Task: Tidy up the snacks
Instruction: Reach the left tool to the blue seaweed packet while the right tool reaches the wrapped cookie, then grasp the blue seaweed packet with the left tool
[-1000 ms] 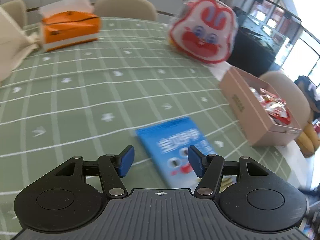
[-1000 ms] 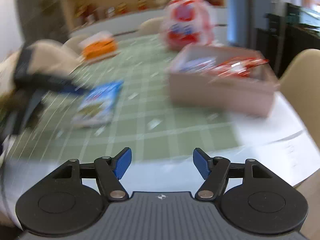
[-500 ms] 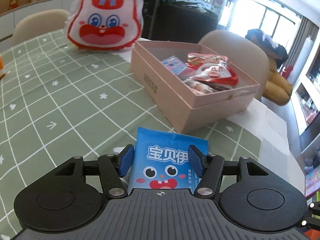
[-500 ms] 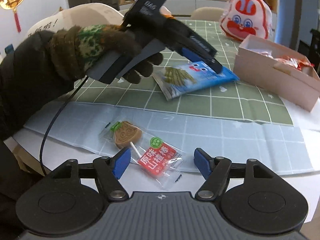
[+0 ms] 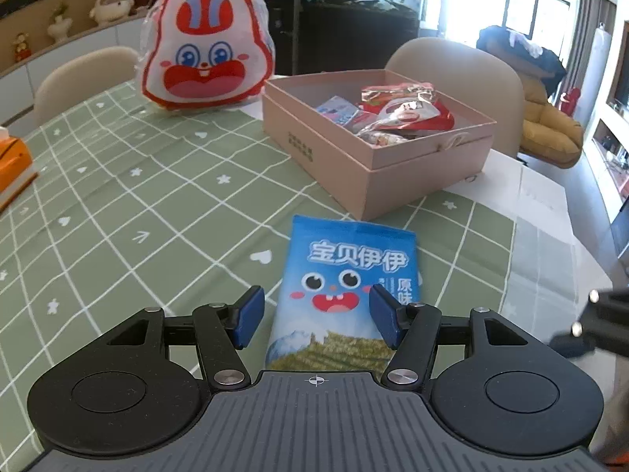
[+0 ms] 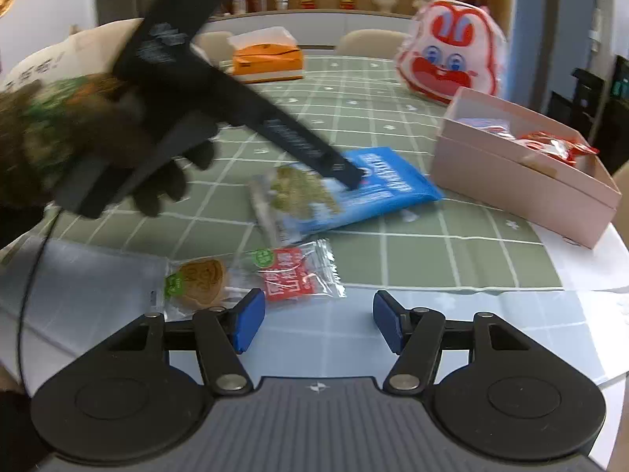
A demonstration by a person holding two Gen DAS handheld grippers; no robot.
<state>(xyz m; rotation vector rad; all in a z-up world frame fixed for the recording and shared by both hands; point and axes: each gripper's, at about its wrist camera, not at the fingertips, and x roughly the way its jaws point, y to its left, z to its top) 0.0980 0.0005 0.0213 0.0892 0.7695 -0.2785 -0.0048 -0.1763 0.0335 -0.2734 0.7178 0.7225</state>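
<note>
Left-wrist footage gave the clearest look into the pink box (image 5: pixel 393 165), where red and pale wrapped snacks (image 5: pixel 397 114) lay in a heap; just in front of that box the blue snack packet (image 5: pixel 346 287) lay flat on the green checked tablecloth (image 5: pixel 137 204). Beyond the box stood a rabbit-faced bag (image 5: pixel 206 59).

Only the right-wrist picture showed the gloved hand (image 6: pixel 118 149) carrying the left gripper (image 6: pixel 352 175), whose tips hung over the blue packet's middle. It alone showed two small clear-wrapped sweets, a brown lollipop (image 6: pixel 198 281) and a red-labelled one (image 6: pixel 295 277), lying nearer than the packet and well away from the box, and an orange tissue box (image 6: pixel 267 59) far across the table.

The left gripper (image 5: pixel 314 314) stood apart, a blue pad either side of the packet; whether the pads touched it I could not tell. The right gripper (image 6: pixel 316 320) had just been narrowing yet remained apart, with nothing between its pads, the red-labelled sweet just beyond them.
</note>
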